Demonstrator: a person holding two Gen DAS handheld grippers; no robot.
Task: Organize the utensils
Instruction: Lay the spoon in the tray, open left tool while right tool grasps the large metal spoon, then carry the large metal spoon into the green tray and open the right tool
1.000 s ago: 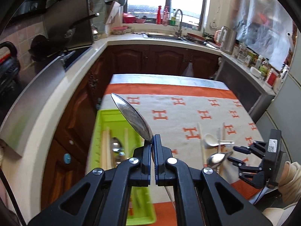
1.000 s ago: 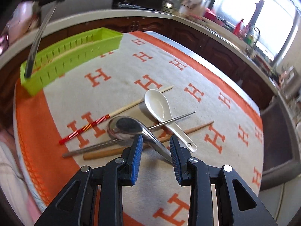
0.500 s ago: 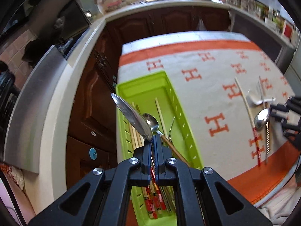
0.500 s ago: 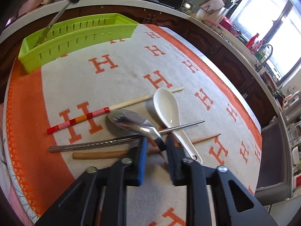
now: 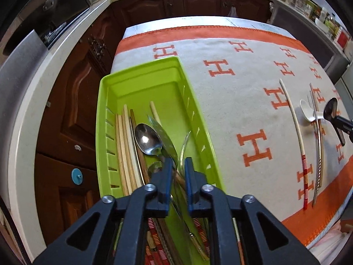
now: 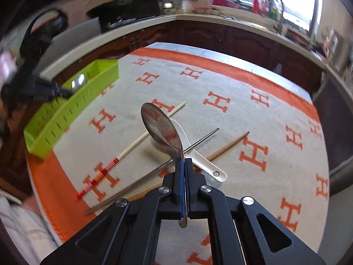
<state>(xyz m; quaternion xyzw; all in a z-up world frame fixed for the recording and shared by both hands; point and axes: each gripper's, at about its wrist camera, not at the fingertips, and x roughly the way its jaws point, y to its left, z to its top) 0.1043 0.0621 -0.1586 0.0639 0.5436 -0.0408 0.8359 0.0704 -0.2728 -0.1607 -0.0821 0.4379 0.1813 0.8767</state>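
The green utensil tray (image 5: pixel 154 92) sits at the left edge of the counter, on the orange-and-cream H-patterned cloth (image 5: pixel 242 66). Inside the tray lie several pale and brown chopsticks (image 5: pixel 124 145) along its left wall, a metal spoon (image 5: pixel 147 139) bowl-up beside them, and a second steel spoon (image 5: pixel 165 139) tilted on edge just to its right. Striped red chopstick ends and a further metal utensil occupy the near end of the tray, partly hidden.

The left hand-held gripper (image 5: pixel 177 165) is over the near part of the tray with its fingers parted by a narrow gap. The neck of the tilted spoon runs down into that gap; whether either pad touches it cannot be told, but nothing is pinched.

The right hand-held gripper (image 6: pixel 183 165) is above the cloth, well right of the tray (image 6: pixel 72 108), with its fingers clamped onto the handle of a large steel spoon (image 6: pixel 162 128). The spoon's bowl stands up and forward, clear of the cloth, and the handle end projects behind the pads.

On the cloth below that spoon, well apart from the tray, lie a white ceramic spoon (image 6: pixel 198 161), a red-striped cream chopstick (image 6: pixel 132 148), a metal chopstick (image 6: pixel 198 143) crossing the ceramic spoon, and a brown wooden chopstick (image 6: pixel 229 145).
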